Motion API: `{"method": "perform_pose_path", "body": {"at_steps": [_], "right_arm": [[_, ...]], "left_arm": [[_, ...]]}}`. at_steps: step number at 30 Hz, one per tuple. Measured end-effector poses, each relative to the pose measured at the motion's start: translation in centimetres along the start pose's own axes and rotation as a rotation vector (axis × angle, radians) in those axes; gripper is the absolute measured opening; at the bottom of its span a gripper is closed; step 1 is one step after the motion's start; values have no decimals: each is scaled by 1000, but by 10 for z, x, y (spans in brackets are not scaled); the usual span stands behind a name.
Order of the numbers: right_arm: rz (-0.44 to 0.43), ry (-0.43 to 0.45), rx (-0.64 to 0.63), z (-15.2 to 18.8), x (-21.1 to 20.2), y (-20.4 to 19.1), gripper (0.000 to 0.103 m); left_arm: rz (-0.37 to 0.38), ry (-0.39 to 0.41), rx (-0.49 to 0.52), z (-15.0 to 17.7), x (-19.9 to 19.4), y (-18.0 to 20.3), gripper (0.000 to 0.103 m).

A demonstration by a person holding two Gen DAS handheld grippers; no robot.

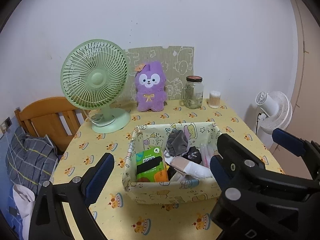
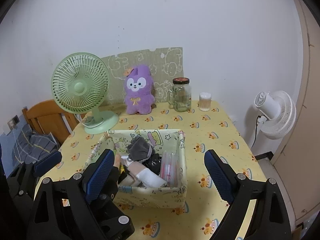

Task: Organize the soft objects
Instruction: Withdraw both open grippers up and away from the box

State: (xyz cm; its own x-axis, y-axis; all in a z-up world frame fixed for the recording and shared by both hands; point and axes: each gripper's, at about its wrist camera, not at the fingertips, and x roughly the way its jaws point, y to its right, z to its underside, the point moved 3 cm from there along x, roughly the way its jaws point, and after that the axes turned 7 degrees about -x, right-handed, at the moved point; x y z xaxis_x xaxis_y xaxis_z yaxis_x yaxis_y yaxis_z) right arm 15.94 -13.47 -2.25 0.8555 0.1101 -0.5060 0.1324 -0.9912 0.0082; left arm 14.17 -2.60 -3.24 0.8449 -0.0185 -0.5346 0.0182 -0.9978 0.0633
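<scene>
A cream fabric basket [image 1: 172,193] [image 2: 158,196] stands on the yellow tablecloth. It holds a grey velvet pouch [image 1: 177,141] [image 2: 140,146], a green tissue pack [image 1: 151,165], rolled beige and white socks [image 1: 190,165] [image 2: 144,175], something black and crinkly [image 1: 193,154] and a pink packet [image 2: 170,167]. A purple plush rabbit [image 1: 151,87] [image 2: 139,91] sits upright at the table's back. My left gripper [image 1: 160,166] is open, its fingers to either side of the basket's front. My right gripper [image 2: 160,170] is open in front of the basket and empty.
A green desk fan [image 1: 96,80] [image 2: 82,88] stands back left. A glass jar with a handle [image 1: 193,93] [image 2: 181,95] and a tub of cotton swabs [image 1: 214,99] [image 2: 204,101] stand back right. A wooden chair [image 1: 46,118] is left; a white fan [image 2: 276,114] is right, off the table.
</scene>
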Motion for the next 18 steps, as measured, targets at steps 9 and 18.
{"method": "perform_pose_path", "body": {"at_steps": [9, 18], "right_arm": [[22, 36, -19, 3, -35, 2, 93], [55, 78, -21, 8, -75, 10, 93]], "left_arm": [[-2, 34, -11, 5, -32, -7, 98], [-18, 84, -18, 7, -66, -15, 101]]}}
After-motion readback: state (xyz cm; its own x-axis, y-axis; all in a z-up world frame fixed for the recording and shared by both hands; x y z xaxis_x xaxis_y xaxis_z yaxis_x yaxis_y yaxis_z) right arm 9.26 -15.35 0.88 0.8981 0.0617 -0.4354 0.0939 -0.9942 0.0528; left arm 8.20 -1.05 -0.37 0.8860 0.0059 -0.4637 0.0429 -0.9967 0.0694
